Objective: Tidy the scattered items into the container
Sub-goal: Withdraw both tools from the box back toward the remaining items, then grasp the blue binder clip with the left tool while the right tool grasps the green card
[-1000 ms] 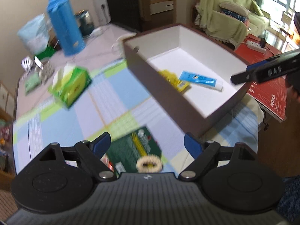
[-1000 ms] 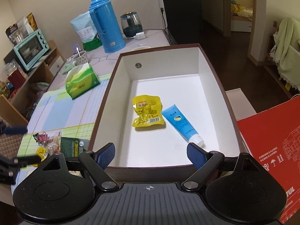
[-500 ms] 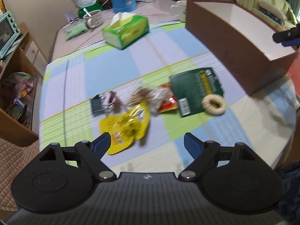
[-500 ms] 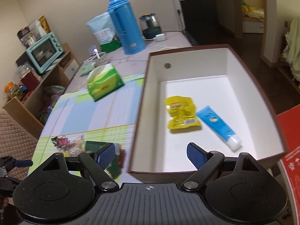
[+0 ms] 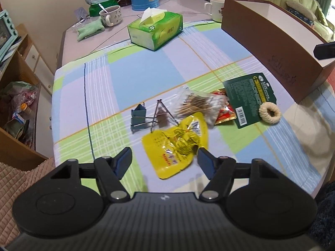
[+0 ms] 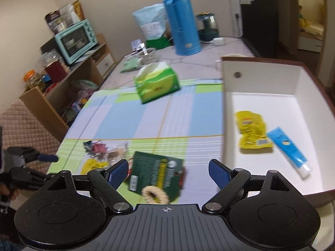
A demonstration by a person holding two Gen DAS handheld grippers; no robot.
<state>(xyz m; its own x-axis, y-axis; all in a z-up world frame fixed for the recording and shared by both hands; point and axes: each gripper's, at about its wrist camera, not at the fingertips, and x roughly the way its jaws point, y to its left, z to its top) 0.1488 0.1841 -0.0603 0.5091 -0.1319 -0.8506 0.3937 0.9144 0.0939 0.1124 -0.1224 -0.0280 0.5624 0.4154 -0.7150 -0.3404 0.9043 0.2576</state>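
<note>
Left tool (image 5: 164, 158) hangs low over the near edge of the table (image 5: 136, 69), jaws wide and empty, a yellow pouch (image 5: 178, 144) lying right between the tips. Right tool (image 6: 167, 172) is spread wide too, nothing in it, poised above the green card (image 6: 156, 172) and the cream ring (image 6: 155, 194) that lies on the card's near end.

The table wears a checked cloth (image 5: 117, 79) of blue, lilac and green. On it, one loose cluster: two binder clips (image 5: 139, 116), one bag of cotton swabs (image 5: 200, 103), one red sachet (image 5: 225, 113) tucked under it, one green card, one ring, one yellow pouch. Seven pieces out on the cloth.

To the right, the box (image 6: 261, 83), brown outside, white inside, stands on the table beside the cluster. In it: one more yellow pouch (image 6: 252, 129) and one blue tube (image 6: 287, 151), touching at a corner.

Farther back, one tissue box (image 5: 156, 31), two mugs (image 5: 110, 15), one blue flask (image 6: 182, 21), one kettle (image 6: 208, 28). Beyond the table, a wooden shelf (image 6: 62, 83) with a mint oven (image 6: 76, 37) on the left and a sofa (image 5: 301, 12) far right.
</note>
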